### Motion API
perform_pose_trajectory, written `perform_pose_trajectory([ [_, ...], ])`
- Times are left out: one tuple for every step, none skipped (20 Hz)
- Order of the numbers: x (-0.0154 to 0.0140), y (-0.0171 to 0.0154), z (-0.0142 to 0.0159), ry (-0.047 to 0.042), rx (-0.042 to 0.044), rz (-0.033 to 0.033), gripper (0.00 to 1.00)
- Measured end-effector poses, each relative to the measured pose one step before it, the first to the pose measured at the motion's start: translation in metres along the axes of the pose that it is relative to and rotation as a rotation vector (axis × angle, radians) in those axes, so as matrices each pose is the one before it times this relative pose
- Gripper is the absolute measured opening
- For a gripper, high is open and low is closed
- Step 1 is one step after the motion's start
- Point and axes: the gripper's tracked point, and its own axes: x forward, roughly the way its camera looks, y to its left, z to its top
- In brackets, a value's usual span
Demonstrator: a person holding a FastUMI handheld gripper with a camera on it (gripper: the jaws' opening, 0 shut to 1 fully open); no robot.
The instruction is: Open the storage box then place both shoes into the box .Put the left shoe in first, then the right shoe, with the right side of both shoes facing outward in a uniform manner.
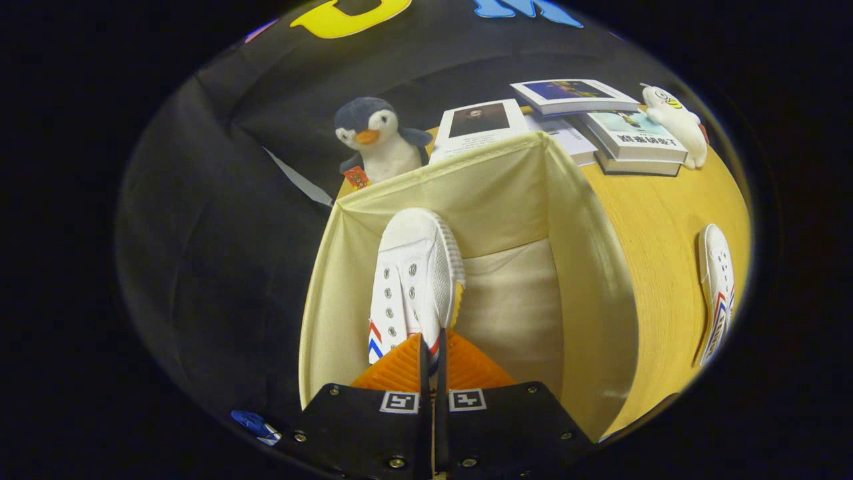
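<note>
Cloth storage box (500, 187) around jaw-clamped shoe (413, 273); penguin (380, 140), books (600, 127) beyond.

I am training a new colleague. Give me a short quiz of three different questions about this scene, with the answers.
1. True or false: the gripper is shut on a shoe.
2. Where is the held shoe? A. on the table B. over the open box C. on the books
3. Fill in: the second shoe lies on the ____, beside the box.

Key:
1. True; both fingers pinch its rear edge.
2. B; its toe points to the far wall, near the penguin.
3. Table.
</note>
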Motion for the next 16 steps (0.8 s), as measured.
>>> perform_pose_trajectory([
  [0.00374,0.00164,-0.00201,0.00769,-0.00562,-0.00283,0.02],
  [0.00407,0.00026,-0.00306,0.00943,-0.00690,-0.00498,0.02],
  [0.00431,0.00060,-0.00302,0.01454,-0.00685,-0.00233,0.02],
  [0.00389,0.00066,-0.00351,0.01495,-0.01189,-0.00288,0.02],
  [0.00408,-0.00006,-0.00269,0.00917,-0.01330,-0.00483,0.02],
  [0.00149,-0.00027,-0.00274,0.00527,-0.01592,-0.00529,0.02],
  [-0.00083,0.00658,0.00388,-0.01577,-0.00896,0.03095,0.07],
  [-0.00034,0.00526,0.00341,-0.01834,-0.00427,0.02453,0.17],
  [-0.00289,0.00379,0.00389,-0.00850,-0.01130,0.01971,0.37],
  [-0.00576,0.00075,0.00138,-0.00606,-0.02007,0.00747,0.55],
  [-0.00612,-0.00196,0.00141,-0.00448,-0.03196,-0.00677,0.73],
  [-0.00577,-0.00414,0.00019,-0.00707,-0.03567,-0.01287,0.80],
  [-0.00774,-0.00471,0.00169,-0.01437,-0.03097,-0.01168,0.87],
  [-0.00836,-0.00231,0.00135,-0.01759,-0.02185,0.00115,0.87],
  [-0.01241,0.00210,0.00473,-0.01786,-0.01001,0.02137,0.99],
  [-0.00869,-0.00173,0.00577,-0.03276,-0.00956,0.00663,0.99],
])
